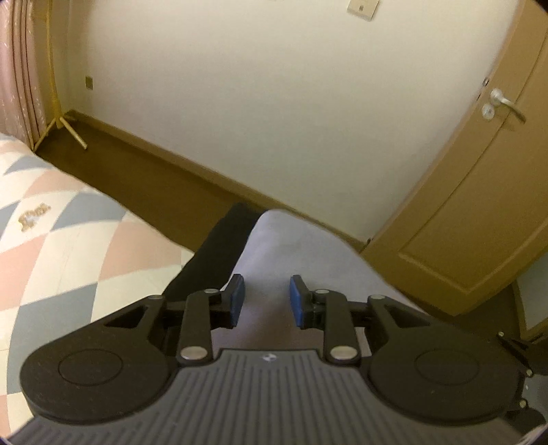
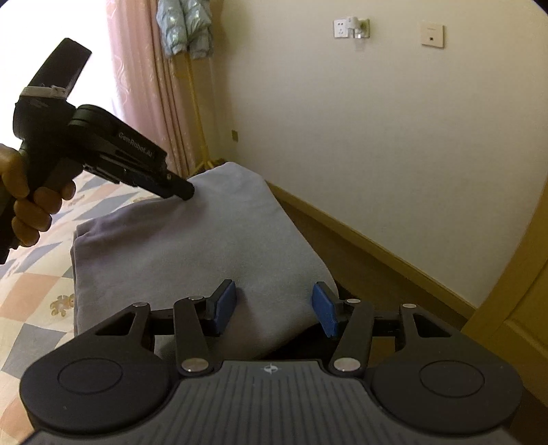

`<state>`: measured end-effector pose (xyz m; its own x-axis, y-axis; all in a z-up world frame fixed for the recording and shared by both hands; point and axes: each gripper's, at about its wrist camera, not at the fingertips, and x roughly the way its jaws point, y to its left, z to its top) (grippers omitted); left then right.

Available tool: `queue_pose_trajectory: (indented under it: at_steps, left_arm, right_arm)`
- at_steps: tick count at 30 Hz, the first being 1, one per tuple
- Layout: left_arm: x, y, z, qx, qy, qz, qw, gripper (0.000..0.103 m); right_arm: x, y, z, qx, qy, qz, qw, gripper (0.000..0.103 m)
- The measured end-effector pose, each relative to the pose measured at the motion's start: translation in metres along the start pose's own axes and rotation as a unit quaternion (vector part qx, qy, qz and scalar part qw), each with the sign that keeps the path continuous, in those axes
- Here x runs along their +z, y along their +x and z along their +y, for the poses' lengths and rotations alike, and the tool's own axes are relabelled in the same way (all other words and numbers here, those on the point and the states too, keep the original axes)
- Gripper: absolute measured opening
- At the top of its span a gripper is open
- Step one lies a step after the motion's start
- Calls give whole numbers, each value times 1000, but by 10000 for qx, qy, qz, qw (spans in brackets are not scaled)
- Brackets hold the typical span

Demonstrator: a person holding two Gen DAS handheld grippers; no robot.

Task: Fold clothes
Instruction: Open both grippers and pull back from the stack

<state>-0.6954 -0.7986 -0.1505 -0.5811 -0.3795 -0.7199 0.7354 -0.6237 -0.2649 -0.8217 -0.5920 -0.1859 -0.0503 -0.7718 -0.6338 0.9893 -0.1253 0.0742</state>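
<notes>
A folded grey-lavender garment, soft and smooth, lies on the bed at its edge. The left hand-held gripper, marked "GenRobot.AI", touches its far corner, fingers spread. The right hand-held gripper hovers open over the near edge.

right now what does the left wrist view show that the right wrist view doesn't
Only the left wrist view shows the tan wooden door with its silver lever handle.

Only the right wrist view shows the black left gripper from outside, the hand holding it, and a pale blue padded jacket hanging.

Both show the folded grey-lilac garment, the pink and grey patchwork bedspread and the cream wall.
</notes>
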Motion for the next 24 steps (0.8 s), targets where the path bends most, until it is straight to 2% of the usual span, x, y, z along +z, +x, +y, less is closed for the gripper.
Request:
queue_pose_trajectory:
  at_steps: [4, 6, 9, 11, 13, 15, 18, 19, 24]
  left_arm:
    - [-25, -44, -4, -234, -221, -153, 9994, 25]
    - [-42, -54, -4, -277, -328, -74, 9990, 25]
    - [-71, -48, -1, -65, -425, 232, 9988, 26]
    - [-86, -33, 5, 75, -523, 524, 9972, 25]
    - [-86, -40, 7, 146, -590, 476, 9970, 25]
    - [-85, -53, 7, 199, -618, 347, 9973, 25]
    - [-83, -93, 9, 399, -614, 13, 9973, 36]
    - [-85, -108, 9, 523, -650, -43, 9965, 44]
    - [-114, -173, 8, 1032, -864, -57, 9909, 63]
  right_arm:
    - [8, -36, 2, 112, 131, -432, 9989, 53]
    - [5, -53, 8, 276, 108, -564, 9980, 53]
    - [-11, -57, 21, 391, -224, -358, 9983, 53]
    - [-25, -44, 34, 265, -651, -55, 9975, 53]
    - [-35, -30, 45, 70, -1027, 45, 9947, 55]
    - [-31, -23, 48, 110, -1012, 98, 9948, 57]
    - [-17, -30, 46, 96, -927, 162, 9955, 58]
    - [-13, -39, 44, 90, -836, 123, 9964, 58]
    - [1, -86, 35, 66, 74, 45, 9999, 71]
